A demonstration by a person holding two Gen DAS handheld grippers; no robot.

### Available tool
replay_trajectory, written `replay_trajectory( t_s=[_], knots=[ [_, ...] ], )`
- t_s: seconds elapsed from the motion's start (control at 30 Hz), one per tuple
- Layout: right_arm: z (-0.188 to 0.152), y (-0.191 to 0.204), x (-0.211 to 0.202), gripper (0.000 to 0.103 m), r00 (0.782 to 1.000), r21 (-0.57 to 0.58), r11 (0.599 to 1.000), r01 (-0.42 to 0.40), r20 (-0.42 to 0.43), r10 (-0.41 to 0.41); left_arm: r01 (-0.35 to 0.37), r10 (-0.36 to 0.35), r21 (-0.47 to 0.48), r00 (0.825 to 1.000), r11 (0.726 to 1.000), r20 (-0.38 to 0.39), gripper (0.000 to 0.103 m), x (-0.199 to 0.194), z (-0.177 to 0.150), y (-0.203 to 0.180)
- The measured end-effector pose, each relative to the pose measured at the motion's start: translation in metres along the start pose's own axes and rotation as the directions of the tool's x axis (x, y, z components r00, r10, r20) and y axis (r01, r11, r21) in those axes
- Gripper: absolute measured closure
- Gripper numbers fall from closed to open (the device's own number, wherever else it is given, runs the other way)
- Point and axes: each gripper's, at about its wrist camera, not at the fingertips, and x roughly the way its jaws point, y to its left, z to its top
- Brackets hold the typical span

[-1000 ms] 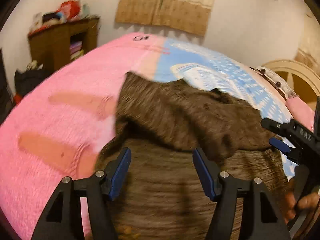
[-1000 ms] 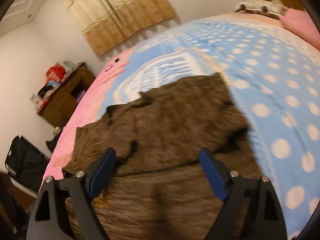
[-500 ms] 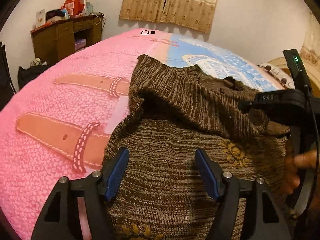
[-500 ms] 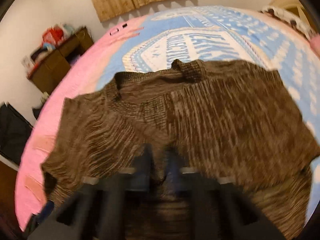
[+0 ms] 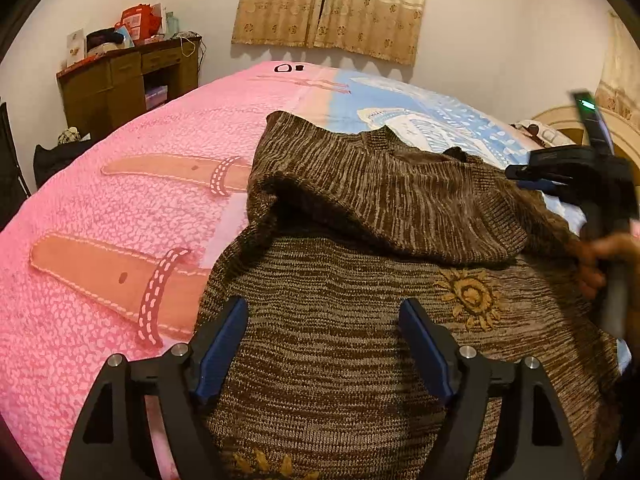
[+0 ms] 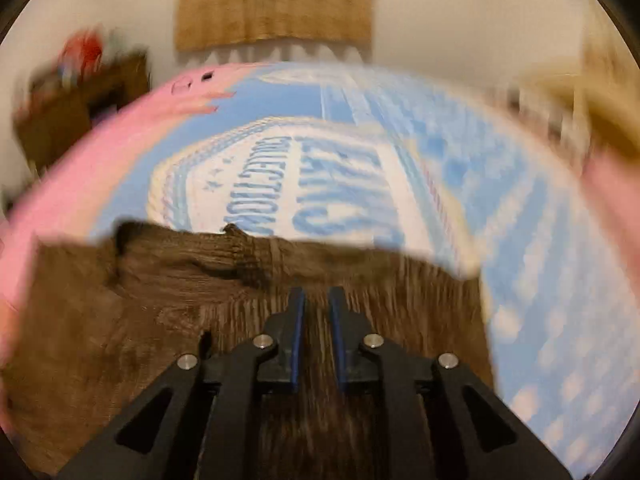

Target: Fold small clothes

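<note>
A brown knitted sweater (image 5: pixel 360 320) with yellow sun motifs lies on the bed, its upper part folded down over the body. My left gripper (image 5: pixel 324 344) is open just above the sweater's lower body, holding nothing. My right gripper (image 6: pixel 317 320) has its jaws nearly closed above the sweater (image 6: pixel 160 320); the view is blurred and I cannot tell whether cloth is between them. The right gripper also shows in the left wrist view (image 5: pixel 540 180) at the sweater's right edge, held by a hand.
The bed cover is pink (image 5: pixel 100 240) on the left and blue with white print (image 6: pixel 400 168) on the right. A wooden desk (image 5: pixel 120 80) with clutter stands at the back left. Curtains (image 5: pixel 332 4) hang on the far wall.
My right gripper's jaws have closed from wide open and it has swung over the sweater. The sweater's top part now lies folded over the body. My left gripper stays open.
</note>
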Motion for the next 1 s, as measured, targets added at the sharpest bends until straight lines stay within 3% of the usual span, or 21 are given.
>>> replay_trajectory(
  t_s=[0.03, 0.1, 0.13, 0.27, 0.3, 0.33, 0.37, 0.4, 0.43, 0.5, 0.63, 0.73, 0.8, 0.83, 0.87, 0.9, 0.93, 1.0],
  knots=[
    [-0.008, -0.009, -0.013, 0.049, 0.996, 0.068, 0.993, -0.092, -0.009, 0.093, 0.006, -0.006, -0.003, 1.0, 1.0, 0.002, 0.023, -0.001, 0.0, 0.001],
    [-0.021, -0.009, -0.032, 0.02, 0.988, 0.097, 0.983, -0.156, 0.017, 0.155, 0.009, -0.009, -0.005, 1.0, 1.0, 0.003, 0.023, -0.001, -0.001, 0.001],
    [-0.032, -0.005, -0.043, 0.017, 0.981, 0.088, 0.977, -0.195, 0.034, 0.193, 0.007, -0.007, -0.004, 1.0, 1.0, 0.003, 0.023, -0.001, -0.001, 0.001],
    [-0.058, 0.031, -0.035, 0.019, 0.973, -0.002, 0.975, -0.224, -0.062, 0.224, 0.007, -0.007, -0.004, 1.0, 1.0, 0.003, 0.023, -0.001, -0.001, 0.001],
    [-0.064, 0.043, -0.026, 0.03, 0.977, -0.041, 0.98, -0.197, -0.096, 0.192, 0.006, -0.006, -0.003, 1.0, 1.0, 0.004, 0.023, -0.001, -0.001, 0.001],
    [-0.068, 0.05, -0.019, 0.049, 0.977, -0.064, 0.981, -0.186, -0.114, 0.177, 0.003, -0.003, 0.0, 1.0, 1.0, 0.004, 0.023, -0.001, -0.002, 0.001],
    [-0.072, 0.06, -0.015, 0.052, 0.983, -0.113, 0.981, -0.156, -0.111, 0.143, 0.003, -0.003, 0.0, 1.0, 1.0, 0.004, 0.023, -0.002, -0.003, 0.002],
    [-0.074, 0.067, -0.018, 0.063, 0.991, -0.163, 0.98, -0.118, -0.083, 0.106, 0.004, -0.004, 0.0, 1.0, 1.0, 0.005, 0.023, -0.003, -0.003, 0.002],
    [-0.073, 0.078, -0.017, 0.084, 0.992, -0.208, 0.973, -0.102, -0.09, 0.085, 0.006, -0.006, -0.003, 1.0, 1.0, 0.006, 0.023, -0.003, -0.004, 0.003],
    [-0.068, 0.084, -0.021, 0.09, 0.993, -0.202, 0.975, -0.097, -0.09, 0.08, 0.014, -0.014, -0.01, 1.0, 1.0, 0.009, 0.023, -0.004, -0.004, 0.005],
    [-0.05, 0.103, -0.046, 0.09, 0.993, -0.271, 0.957, -0.108, 0.016, 0.117, 0.016, -0.015, -0.01, 1.0, 1.0, 0.011, 0.023, -0.006, -0.006, 0.005],
    [-0.049, 0.134, -0.05, 0.09, 0.993, -0.366, 0.926, -0.094, 0.034, 0.115, 0.018, -0.018, -0.011, 1.0, 1.0, 0.012, 0.023, -0.007, -0.006, 0.006],
    [-0.054, 0.163, -0.037, 0.089, 0.99, -0.443, 0.886, -0.137, -0.036, 0.135, 0.023, -0.023, -0.014, 1.0, 1.0, 0.013, 0.023, -0.008, -0.006, 0.007],
    [-0.062, 0.176, -0.025, 0.087, 0.984, -0.469, 0.866, -0.173, -0.112, 0.136, 0.025, -0.025, -0.015, 1.0, 1.0, 0.013, 0.023, -0.008, -0.006, 0.007],
    [-0.068, 0.179, -0.019, 0.087, 0.979, -0.466, 0.863, -0.194, -0.149, 0.14, 0.029, -0.028, -0.017, 1.0, 0.999, 0.014, 0.023, -0.008, -0.006, 0.009],
    [-0.073, 0.179, -0.015, 0.076, 0.973, -0.456, 0.864, -0.214, -0.177, 0.148, 0.034, -0.033, -0.021, 0.999, 0.999, 0.015, 0.023, -0.009, -0.006, 0.01],
    [-0.078, 0.176, -0.014, 0.056, 0.968, -0.445, 0.865, -0.233, -0.194, 0.16, 0.037, -0.037, -0.023, 0.999, 0.999, 0.016, 0.023, -0.009, -0.006, 0.011],
    [-0.08, 0.153, -0.027, 0.044, 0.973, -0.416, 0.88, -0.228, -0.133, 0.189, 0.044, -0.044, -0.025, 0.999, 0.999, 0.015, 0.021, -0.009, -0.006, 0.014]
  ],
)
